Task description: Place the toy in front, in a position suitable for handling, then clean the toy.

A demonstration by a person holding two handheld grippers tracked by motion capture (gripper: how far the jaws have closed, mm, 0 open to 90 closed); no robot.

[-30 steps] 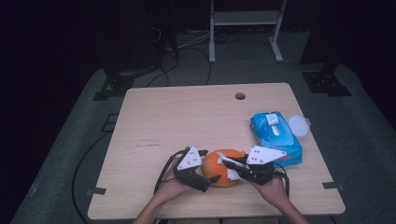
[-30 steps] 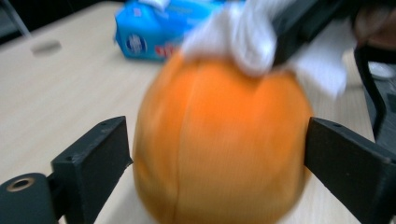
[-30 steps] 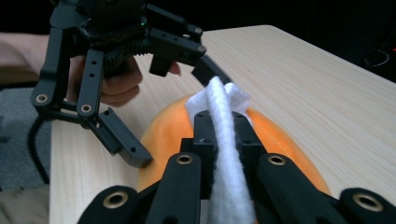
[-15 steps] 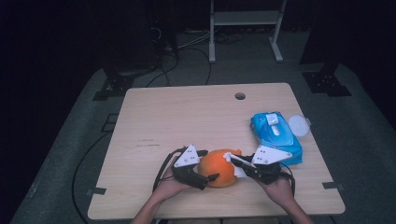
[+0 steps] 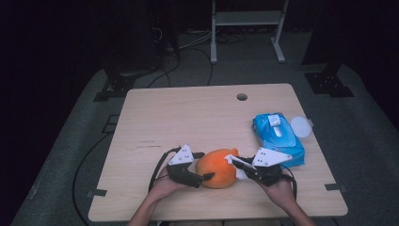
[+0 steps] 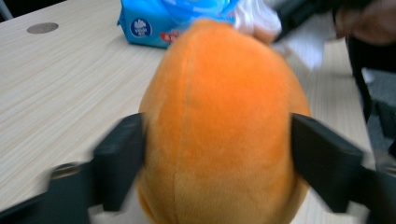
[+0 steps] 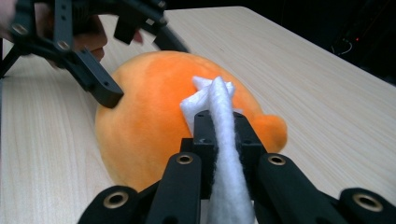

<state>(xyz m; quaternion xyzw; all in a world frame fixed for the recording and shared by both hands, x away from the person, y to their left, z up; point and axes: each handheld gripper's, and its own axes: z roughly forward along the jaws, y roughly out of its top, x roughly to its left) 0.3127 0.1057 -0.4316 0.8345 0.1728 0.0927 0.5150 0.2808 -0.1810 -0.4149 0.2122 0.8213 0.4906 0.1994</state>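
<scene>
Gripping an orange plush toy (image 5: 216, 168) near the front edge of the wooden table (image 5: 188, 117), jaws of the left gripper (image 5: 201, 165) spread wide and pressing against both flanks of the toy, as seen close up in the left gripper view (image 6: 219, 135); pinching a folded white wipe (image 7: 224, 140) between the pressed-together jaws of the right gripper (image 5: 239, 165) and holding its tip against the toy's fuzzy side (image 7: 154, 107), with the left gripper's black jaws (image 7: 93, 79) reaching in from the far side in the right gripper view; lying just behind the right gripper, a blue wipes pack (image 5: 277, 134) with a round white lid (image 5: 301, 126) beside it at the table's right edge; steadying both tools from the bottom of the high view, two hands
</scene>
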